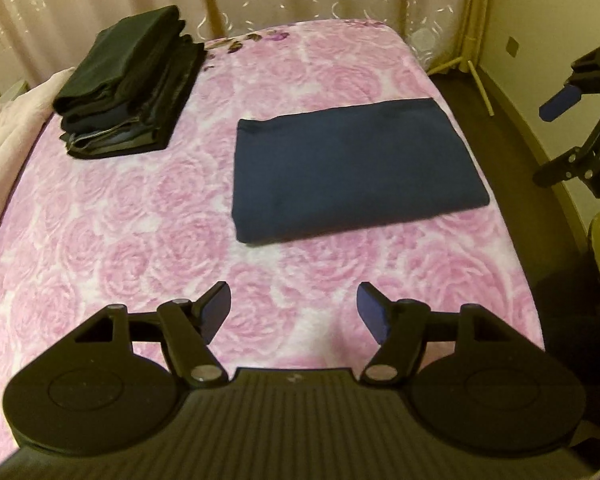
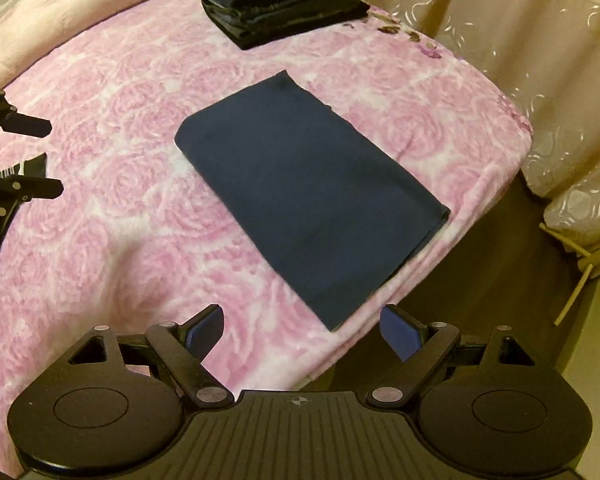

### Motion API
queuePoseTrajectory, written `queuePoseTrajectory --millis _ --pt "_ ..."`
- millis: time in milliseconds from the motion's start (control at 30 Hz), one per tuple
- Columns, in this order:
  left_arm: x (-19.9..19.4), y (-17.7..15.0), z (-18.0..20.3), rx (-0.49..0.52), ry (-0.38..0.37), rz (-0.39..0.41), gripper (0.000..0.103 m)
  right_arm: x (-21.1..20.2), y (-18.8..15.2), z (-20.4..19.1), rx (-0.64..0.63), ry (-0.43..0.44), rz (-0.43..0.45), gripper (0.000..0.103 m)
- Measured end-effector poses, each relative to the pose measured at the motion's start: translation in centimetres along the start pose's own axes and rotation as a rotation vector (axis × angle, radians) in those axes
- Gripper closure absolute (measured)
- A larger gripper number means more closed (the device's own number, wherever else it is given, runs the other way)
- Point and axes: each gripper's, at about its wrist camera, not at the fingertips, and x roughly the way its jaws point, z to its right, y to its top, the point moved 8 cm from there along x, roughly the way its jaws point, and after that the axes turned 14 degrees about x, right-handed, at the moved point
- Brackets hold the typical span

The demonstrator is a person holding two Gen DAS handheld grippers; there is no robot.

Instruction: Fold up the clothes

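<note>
The navy garment point(image 1: 352, 168) lies flat on the bed point(image 1: 140, 240) as a neat rectangle, edges squared, close to the bed's right-hand side and near its corner; in the right wrist view one of its corners point(image 2: 334, 326) comes almost to the edge of the pink rose-patterned blanket. It looks already folded, so the step in hand seems to be the last one for this piece: moving it onto the stack of folded dark clothes point(image 1: 128, 88) that sits well apart, toward the far left by the curtain point(image 1: 100, 0). Whether a further fold is intended I cannot say; the blur hides how many layers the navy piece has. Both tools hover short of it, touching nothing. The left gripper point(image 1: 294, 314) has its fingers spread wide and empty, and the right gripper point(image 2: 302, 332) likewise stands wide apart and empty just before the nearest corner. The next move would call for sliding fingers under opposite edges and lifting evenly so the fold does not slump.
</note>
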Motion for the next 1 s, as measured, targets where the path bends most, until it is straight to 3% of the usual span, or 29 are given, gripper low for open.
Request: queuePoseTrajectory --millis 267,500,600,833,900,1000 --pt "0.9 1.7 1.1 0.014 -0.029 0.024 0.033 0.5 -0.4 1.0 0.004 -0.013 -0.02 0.015" --pt "2.5 2.6 1.7 0.092 -0.033 0.023 0.028 2.6 -0.6 1.3 0.038 0.004 -0.069 0.015" --pt "3.8 3.0 2.6 0.258 0.01 0.046 0.022 4.3 -0.5 0.4 -0.017 0.014 -0.075 0.015" --pt "10.4 2.1 3.8 0.631 0.124 0.053 0.021 11.5 -0.3 -4.2 -0.421 0.012 0.082 0.016" --pt "13.2 1.5 3.7 0.696 0.149 0.047 0.021 14.0 -0.4 -4.6 -0.448 0.021 0.108 0.036" --pt "16.5 1.0 3.5 0.773 0.164 0.061 0.021 17.2 -0.9 -4.8 -0.508 -0.003 0.135 0.039"
